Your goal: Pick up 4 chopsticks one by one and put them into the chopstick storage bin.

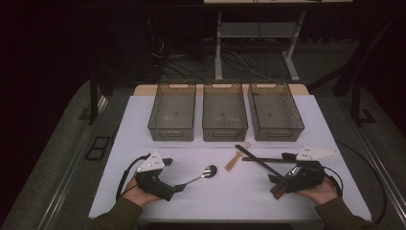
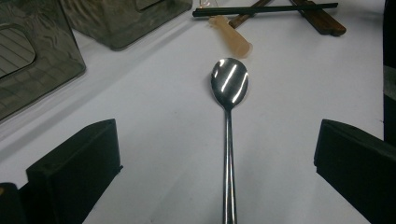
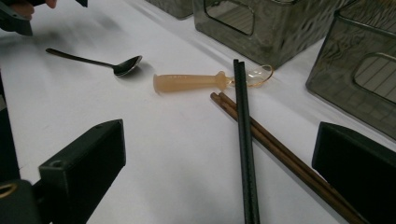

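Left gripper (image 1: 178,188), jaws wide, straddles the metal spoon (image 2: 228,93); right gripper (image 1: 274,183), jaws wide, straddles chopsticks (image 3: 244,140).

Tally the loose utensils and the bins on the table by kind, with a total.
Metal spoon: 1
Amber-handled small spoon: 1
Black chopsticks: 1 pair
Brown wooden chopsticks: 1 pair
Translucent grey bins: 3
Total: 7 items, counting each chopstick pair as one

three smoky clear bins (image 1: 224,117) in a row across the white table (image 1: 143,124); tan plastic-handled spoon (image 1: 234,160) before them
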Tool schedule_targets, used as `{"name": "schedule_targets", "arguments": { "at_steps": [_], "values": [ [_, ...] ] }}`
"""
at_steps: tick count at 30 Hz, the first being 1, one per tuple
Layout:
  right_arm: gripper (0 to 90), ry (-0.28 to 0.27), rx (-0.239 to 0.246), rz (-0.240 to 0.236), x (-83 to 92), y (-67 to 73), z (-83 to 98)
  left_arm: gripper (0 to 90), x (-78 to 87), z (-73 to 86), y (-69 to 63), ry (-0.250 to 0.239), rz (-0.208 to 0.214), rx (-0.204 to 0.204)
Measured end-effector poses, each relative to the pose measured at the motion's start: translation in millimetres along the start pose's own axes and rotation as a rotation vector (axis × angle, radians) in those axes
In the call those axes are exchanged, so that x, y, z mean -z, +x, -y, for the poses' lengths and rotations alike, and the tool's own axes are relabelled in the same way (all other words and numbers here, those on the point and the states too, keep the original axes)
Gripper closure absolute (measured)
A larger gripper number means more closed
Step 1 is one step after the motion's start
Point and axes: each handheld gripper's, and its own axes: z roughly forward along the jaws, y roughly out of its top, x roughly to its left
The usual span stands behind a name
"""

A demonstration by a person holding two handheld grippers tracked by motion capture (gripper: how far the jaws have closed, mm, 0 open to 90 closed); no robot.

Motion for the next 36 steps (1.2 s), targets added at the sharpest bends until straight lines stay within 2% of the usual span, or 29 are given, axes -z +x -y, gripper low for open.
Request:
{"name": "schedule_targets", "arguments": {
  "at_steps": [4,10,17,30,31,33,34,36],
  "values": [
    [2.5,-0.008,0.003,0.012,0.2,-1.6,-2.0,0.0,0.5,0.3,-0.2,0.001,-0.004,0.0],
    [2.5,-0.023,-0.018,0.01,-2.2,-14.9,-7.1,0.0,-0.4,0.7,0.1,0.006,-0.003,0.002],
    [2.5,-0.037,-0.027,0.02,-4.3,-19.8,-11.1,0.1,-1.1,-0.7,0.8,0.002,0.005,0.001],
    [2.7,0.009,-0.021,0.031,-22.0,-28.0,-16.4,0.1,-2.0,-0.5,0.6,0.005,0.012,-0.001],
    [8.6,0.015,-0.018,0.028,-24.3,-30.1,-16.5,0.1,-2.0,-0.5,0.6,0.006,0.012,-0.002],
    [8.7,0.02,-0.019,0.027,-25.4,-31.2,-16.6,0.0,-1.7,-0.6,0.8,0.01,0.013,-0.003],
    [12.7,0.037,-0.029,0.026,-27.5,-33.3,-17.1,0.0,-1.9,-0.5,0.7,0.006,0.014,-0.003],
    [14.7,0.041,-0.034,0.019,-28.0,-34.5,-17.5,0.1,-2.2,-0.4,0.4,0.006,0.015,-0.004]
  ]
}}
